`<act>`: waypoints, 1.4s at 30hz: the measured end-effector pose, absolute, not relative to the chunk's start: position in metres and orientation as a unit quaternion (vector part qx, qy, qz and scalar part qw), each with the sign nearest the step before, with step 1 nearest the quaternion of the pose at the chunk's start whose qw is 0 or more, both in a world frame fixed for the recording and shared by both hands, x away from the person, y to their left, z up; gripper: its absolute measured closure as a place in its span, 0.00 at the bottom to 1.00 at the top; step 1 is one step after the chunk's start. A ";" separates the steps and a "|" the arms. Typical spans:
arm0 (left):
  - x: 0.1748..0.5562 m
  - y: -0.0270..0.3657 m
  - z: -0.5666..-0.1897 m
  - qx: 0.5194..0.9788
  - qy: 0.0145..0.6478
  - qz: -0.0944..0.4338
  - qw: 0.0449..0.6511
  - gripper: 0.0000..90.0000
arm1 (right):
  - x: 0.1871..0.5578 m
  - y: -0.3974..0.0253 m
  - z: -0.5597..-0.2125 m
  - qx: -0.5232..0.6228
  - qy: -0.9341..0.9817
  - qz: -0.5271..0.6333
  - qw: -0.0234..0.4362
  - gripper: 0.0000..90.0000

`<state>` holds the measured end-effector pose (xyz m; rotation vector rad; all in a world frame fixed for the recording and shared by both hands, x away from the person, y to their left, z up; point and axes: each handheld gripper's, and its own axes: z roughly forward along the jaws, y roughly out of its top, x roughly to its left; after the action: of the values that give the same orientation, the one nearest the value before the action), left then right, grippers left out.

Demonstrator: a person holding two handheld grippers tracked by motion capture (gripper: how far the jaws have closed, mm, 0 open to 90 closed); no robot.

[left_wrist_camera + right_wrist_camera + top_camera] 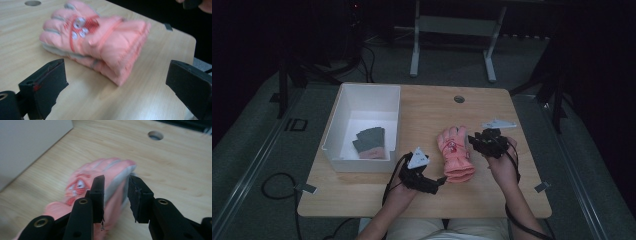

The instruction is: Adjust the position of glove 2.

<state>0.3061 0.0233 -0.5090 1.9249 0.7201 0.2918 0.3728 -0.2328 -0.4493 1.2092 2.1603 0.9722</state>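
Note:
A pair of pink padded gloves [455, 152] lies stacked at the table's middle, cuffs toward the front edge. In the left gripper view the gloves [100, 42] sit just ahead of my left gripper [118, 72], whose jaws stand wide apart with nothing between them. From the high view my left gripper [438, 182] is at the cuff end, front left of the gloves. My right gripper [473, 140] is at the finger end on the right. In the right gripper view my right gripper [116, 192] has its jaws drawn in on the grey-edged fingers of the gloves [82, 185].
A white bin [339, 117] stands left of the gloves, holding dark grey gloves [370, 139] and something pinkish beneath them. Its wall [30, 142] appears in the right gripper view. A cable hole [459, 99] lies at the table's far side. Bare wood surrounds the gloves.

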 end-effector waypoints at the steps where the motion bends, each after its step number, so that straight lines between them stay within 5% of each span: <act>1: 0.310 0.022 -0.505 0.801 0.297 0.128 0.504 0.04 | 0.374 -0.233 -0.449 0.432 0.793 0.358 0.236 0.74; 18: 0.386 -0.008 -0.486 0.818 0.337 0.136 0.446 0.15 | 0.394 -0.225 -0.490 0.436 0.811 0.334 0.201 0.67; 34: 0.418 -0.010 -0.548 0.820 0.419 -0.013 0.389 0.25 | 0.402 -0.236 -0.515 0.434 0.833 0.306 0.157 0.60; 39: 0.428 -0.011 -0.559 0.810 0.427 -0.056 0.398 0.33 | 0.412 -0.238 -0.524 0.455 0.825 0.317 0.109 0.58; 42: 0.433 -0.016 -0.560 0.814 0.409 -0.083 0.404 0.48 | 0.415 -0.242 -0.529 0.465 0.817 0.332 0.083 0.62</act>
<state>0.4329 -0.0161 -0.5604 2.0563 1.0326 -0.2093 0.4147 -0.2421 -0.5289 1.3872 2.4385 0.9921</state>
